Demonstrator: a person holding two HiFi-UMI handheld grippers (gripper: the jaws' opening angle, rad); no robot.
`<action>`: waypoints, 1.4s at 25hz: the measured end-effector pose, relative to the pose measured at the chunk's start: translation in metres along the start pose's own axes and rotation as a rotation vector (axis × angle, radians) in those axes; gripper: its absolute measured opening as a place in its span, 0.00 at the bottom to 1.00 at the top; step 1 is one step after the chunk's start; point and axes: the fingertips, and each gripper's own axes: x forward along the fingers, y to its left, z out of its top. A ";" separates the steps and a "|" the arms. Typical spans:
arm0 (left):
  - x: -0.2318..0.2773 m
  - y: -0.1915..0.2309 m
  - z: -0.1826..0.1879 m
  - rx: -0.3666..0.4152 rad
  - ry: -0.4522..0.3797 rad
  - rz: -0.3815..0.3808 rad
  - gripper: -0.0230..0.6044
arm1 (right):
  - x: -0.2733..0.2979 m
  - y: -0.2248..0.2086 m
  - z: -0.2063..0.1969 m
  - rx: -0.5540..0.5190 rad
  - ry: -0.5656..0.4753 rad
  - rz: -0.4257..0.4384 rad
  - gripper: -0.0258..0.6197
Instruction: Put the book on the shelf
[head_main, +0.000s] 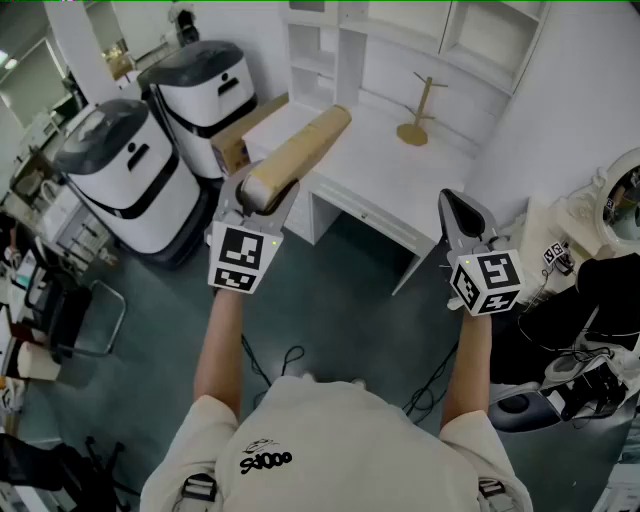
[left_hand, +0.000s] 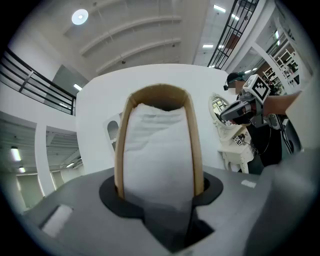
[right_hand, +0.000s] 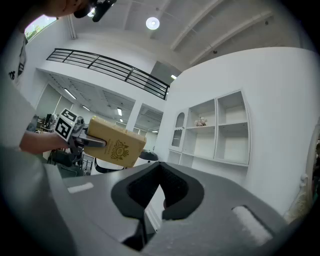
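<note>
My left gripper (head_main: 262, 196) is shut on one end of a thick tan book (head_main: 298, 150), held level in the air over the front left corner of the white desk (head_main: 400, 175). In the left gripper view the book's white page edge (left_hand: 159, 150) stands upright between the jaws, its tan covers pressed by both. The white shelf unit (head_main: 400, 40) rises behind the desk, and its open compartments (right_hand: 217, 127) show in the right gripper view. My right gripper (head_main: 462, 215) hangs to the right of the book, jaws together and nothing in them (right_hand: 150, 200). That view also shows the book (right_hand: 114, 145) at its left.
A wooden stand (head_main: 420, 112) sits on the desk. Two white and black bins (head_main: 130, 180) and a cardboard box (head_main: 235, 140) stand left of the desk. A white ornate dresser with a mirror (head_main: 605, 205) and dark clutter are at the right. Cables lie on the floor.
</note>
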 end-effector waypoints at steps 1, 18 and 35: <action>0.000 0.002 -0.001 0.001 -0.001 0.002 0.42 | 0.002 0.000 -0.001 -0.001 0.002 -0.002 0.04; -0.017 0.050 -0.056 -0.028 0.004 -0.024 0.42 | 0.044 0.044 -0.005 0.087 0.011 -0.016 0.04; 0.086 0.073 -0.079 -0.030 0.023 -0.050 0.42 | 0.126 -0.025 -0.024 0.103 -0.012 -0.047 0.04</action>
